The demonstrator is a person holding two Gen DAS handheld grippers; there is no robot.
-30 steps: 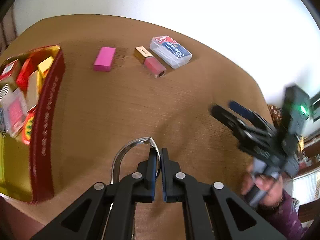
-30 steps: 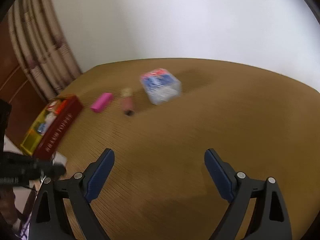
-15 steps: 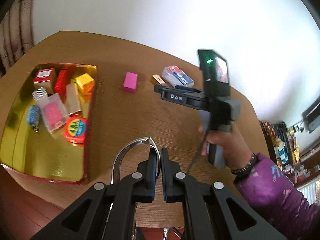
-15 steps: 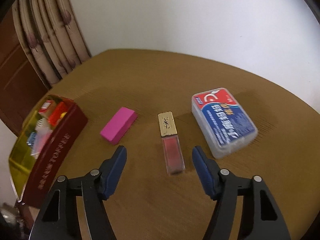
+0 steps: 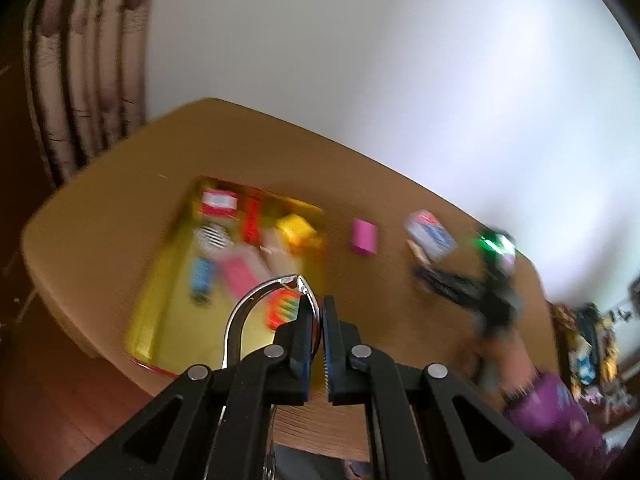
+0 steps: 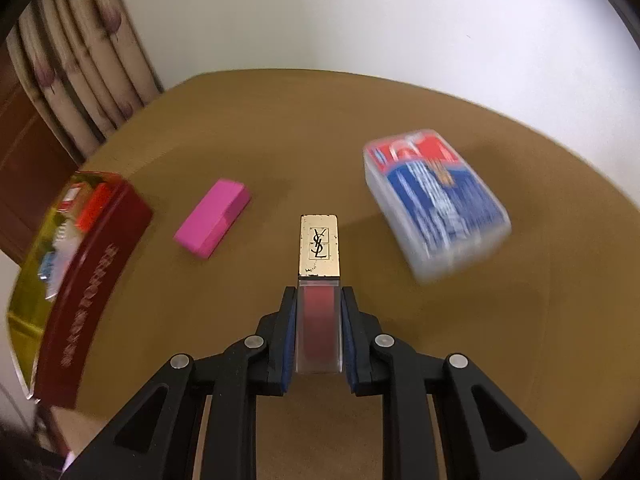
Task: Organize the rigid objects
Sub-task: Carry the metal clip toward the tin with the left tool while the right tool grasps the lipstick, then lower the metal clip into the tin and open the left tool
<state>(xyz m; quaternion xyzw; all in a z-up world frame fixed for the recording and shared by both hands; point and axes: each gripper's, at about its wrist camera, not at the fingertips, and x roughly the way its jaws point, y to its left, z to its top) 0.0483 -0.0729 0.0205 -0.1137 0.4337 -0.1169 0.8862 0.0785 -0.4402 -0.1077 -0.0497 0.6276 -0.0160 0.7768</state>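
Wood-grained and tan, the rounded table (image 6: pixel 260 128) fills both my views, with a pale wall and striped, pleated curtains (image 6: pixel 80 64) behind it. My right gripper (image 6: pixel 319 320) has just been closing, and its blue-padded jaws now pinch the clear, squared lower half of a lip-gloss tube (image 6: pixel 319 280), whose red contents show through; the tube's flat gold cap with a black monogram sticks out ahead of the pads, and the tube lies along the tabletop. Just to its left lies a matte pink rectangular block (image 6: pixel 212 218), set at an angle and apart from the tube. To the right sits a translucent plastic box (image 6: pixel 436 204) with rounded corners and a red-and-blue printed label, blurred. At the left edge is a dark red tin (image 6: pixel 84 292) with gold lettering on its wall and a shiny yellow-gold inside, holding small colourful boxes. My left gripper (image 5: pixel 317 320) is pressed together on a curved, polished metal ring (image 5: pixel 248 308) that arcs out to the left of the pads, above the tin's near end in this very blurred view. Farther right there, a hand (image 5: pixel 508 364) in a purple sleeve holds the other gripper.
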